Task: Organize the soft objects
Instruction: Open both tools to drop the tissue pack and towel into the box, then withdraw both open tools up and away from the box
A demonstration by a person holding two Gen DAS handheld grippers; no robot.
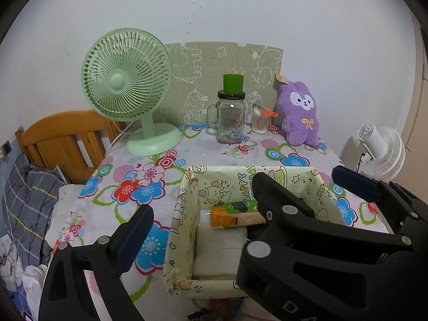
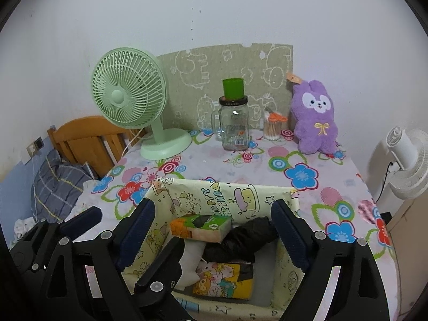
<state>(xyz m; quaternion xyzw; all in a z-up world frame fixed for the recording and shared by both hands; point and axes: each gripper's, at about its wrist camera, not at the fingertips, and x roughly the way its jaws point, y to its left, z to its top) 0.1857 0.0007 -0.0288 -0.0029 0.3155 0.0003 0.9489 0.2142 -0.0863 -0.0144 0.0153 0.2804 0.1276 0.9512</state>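
A box point(image 2: 290, 248) lined in pale yellow cartoon paper stands on the flowered tablecloth near the front edge. Inside lie a green-and-orange tissue pack point(image 2: 200, 227), a black soft bundle point(image 2: 240, 238), a yellow bear-print pack point(image 2: 222, 281) and a white soft item point(image 2: 191, 256). A purple plush rabbit point(image 2: 317, 117) sits upright at the back right. My right gripper point(image 2: 213, 204) is open above the box, its pads clear of the tissue pack. My left gripper point(image 1: 211, 214) is open too, straddling the box's left wall. Its right finger is hidden behind the right gripper point(image 1: 299, 174).
A green desk fan point(image 2: 128, 93) stands at the back left. A glass jar mug point(image 2: 234, 128) with a green cup on top and a tub of cotton swabs point(image 2: 272, 128) are at the back. A white fan point(image 2: 404, 157) is off the right edge, a wooden headboard point(image 1: 67, 136) and pillow to the left.
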